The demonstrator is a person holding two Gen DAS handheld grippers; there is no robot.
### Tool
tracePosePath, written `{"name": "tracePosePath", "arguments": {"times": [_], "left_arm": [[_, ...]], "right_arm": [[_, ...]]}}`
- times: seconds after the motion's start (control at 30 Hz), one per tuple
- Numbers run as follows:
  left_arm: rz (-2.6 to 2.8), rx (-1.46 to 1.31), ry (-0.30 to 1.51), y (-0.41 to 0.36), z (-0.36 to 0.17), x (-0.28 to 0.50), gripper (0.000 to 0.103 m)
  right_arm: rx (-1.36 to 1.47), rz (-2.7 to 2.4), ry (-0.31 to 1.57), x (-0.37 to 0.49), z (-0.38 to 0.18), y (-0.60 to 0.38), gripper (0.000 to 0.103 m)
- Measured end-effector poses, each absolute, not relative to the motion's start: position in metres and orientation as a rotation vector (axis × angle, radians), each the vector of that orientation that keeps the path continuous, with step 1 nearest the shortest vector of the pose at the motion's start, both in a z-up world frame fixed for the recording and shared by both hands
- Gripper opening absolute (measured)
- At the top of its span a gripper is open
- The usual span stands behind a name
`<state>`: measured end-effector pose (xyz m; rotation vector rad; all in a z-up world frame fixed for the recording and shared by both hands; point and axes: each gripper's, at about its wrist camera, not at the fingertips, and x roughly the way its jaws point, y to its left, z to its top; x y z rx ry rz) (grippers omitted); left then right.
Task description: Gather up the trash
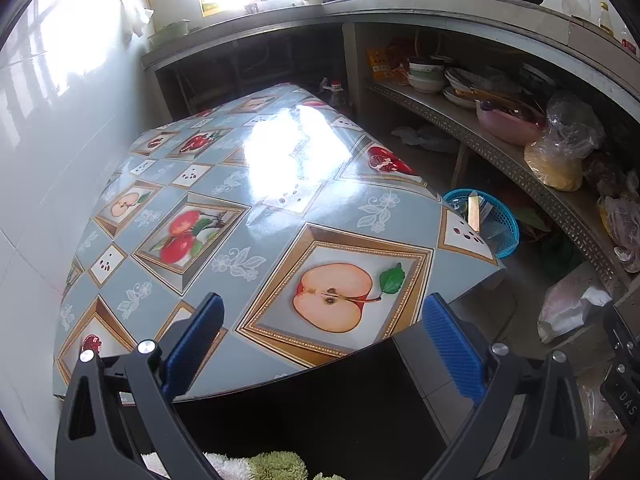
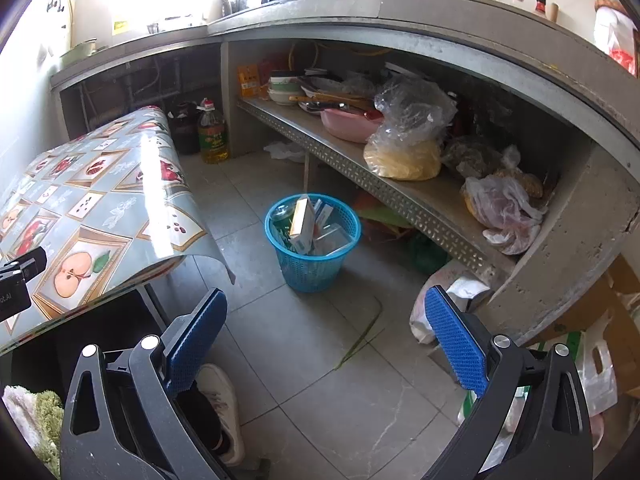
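Note:
A blue mesh wastebasket [image 2: 312,236] stands on the tiled floor beside the table, holding several small boxes and wrappers. The left wrist view shows only part of the wastebasket [image 1: 486,220], past the table's right corner. My left gripper [image 1: 324,320] hangs open over the near edge of the table with nothing between its blue pads. My right gripper [image 2: 326,320] is open too, held above the bare floor short of the wastebasket, empty. No loose trash shows on the table top.
The table [image 1: 256,200] wears a glossy fruit-print cloth and stands against a white wall. A concrete counter with a low shelf [image 2: 400,196] holds bowls and plastic bags. An oil bottle [image 2: 213,136], floor bags [image 2: 444,300] and a person's white shoe [image 2: 224,404] are nearby.

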<state>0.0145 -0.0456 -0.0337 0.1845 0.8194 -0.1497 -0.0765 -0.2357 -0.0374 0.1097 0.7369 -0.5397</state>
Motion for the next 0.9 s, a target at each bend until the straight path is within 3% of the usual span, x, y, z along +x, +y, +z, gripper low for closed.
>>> {"name": "tracePosePath", "arguments": {"times": [0.9], "left_arm": [[-0.145, 0.157, 0.836, -0.0420, -0.0347, 0.0154, 0.097]], "right_arm": [[0.099, -0.531, 0.741, -0.0743, -0.0355, -0.2363, 0.095]]}}
